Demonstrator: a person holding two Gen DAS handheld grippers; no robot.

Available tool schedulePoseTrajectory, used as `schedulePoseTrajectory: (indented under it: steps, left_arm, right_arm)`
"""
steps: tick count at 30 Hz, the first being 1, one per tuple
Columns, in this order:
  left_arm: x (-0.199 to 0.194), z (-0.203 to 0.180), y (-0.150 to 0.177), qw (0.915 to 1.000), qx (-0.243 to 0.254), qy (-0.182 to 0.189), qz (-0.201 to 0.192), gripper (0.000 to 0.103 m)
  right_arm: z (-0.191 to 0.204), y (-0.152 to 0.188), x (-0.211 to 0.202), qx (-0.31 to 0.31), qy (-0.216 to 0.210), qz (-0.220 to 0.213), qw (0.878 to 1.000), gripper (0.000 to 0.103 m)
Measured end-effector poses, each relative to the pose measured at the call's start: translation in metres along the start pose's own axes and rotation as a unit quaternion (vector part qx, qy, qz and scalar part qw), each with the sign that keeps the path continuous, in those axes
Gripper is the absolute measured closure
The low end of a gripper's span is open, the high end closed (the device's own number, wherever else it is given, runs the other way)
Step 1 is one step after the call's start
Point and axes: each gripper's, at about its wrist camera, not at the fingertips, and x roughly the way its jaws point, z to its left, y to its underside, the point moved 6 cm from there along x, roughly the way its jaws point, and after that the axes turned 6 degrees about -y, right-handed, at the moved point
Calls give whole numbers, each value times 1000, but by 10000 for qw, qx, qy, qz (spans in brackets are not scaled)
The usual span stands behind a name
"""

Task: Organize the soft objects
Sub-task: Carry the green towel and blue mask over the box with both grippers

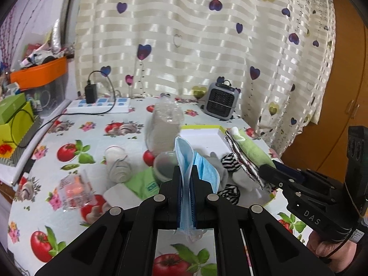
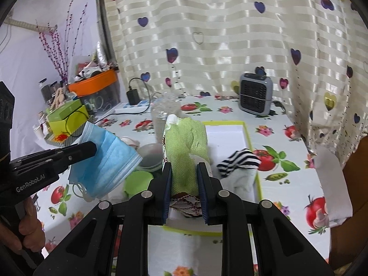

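The left gripper is clenched on a pleated blue face mask — thin non-woven material, folded between the 2 flat pads, with white ear loops hanging under it. In the right wrist view the mask hangs above the table, which has a glossy cloth printed with tomatoes.

The right gripper grasps a green cloth of waffle-like weave, bunched into a soft roll, with a patterned fabric edge below it. This cloth is held above the near edge of a shallow white tray with a yellow-green rim. A black-and-white striped sock lies crumpled inside the tray, at its right side.

A clear ribbed plastic bottle stands just left of the tray — behind it, at the far edge, a grey box-shaped heater.
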Motion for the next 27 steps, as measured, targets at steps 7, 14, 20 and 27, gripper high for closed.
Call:
schedulePoseTrajectory:
  steps: [7,14,20,27]
  left_arm:
    - [13,-20,-2,9998,106,150,76,97]
    - [30,-42,2,9990,216,326,237,97]
    - [46,-59,10,9977,298,466,395,97]
    - [69,-69,19,9959,334,548,643,97]
  right_arm:
    - [-18,1,0,122,123,26,9998,81]
    - [-36,5,3,231,227,75,9994,81]
    - [-60,7,3,406,420,92,9982,81]
    - [-71,12,18,469,405,260,9977,81]
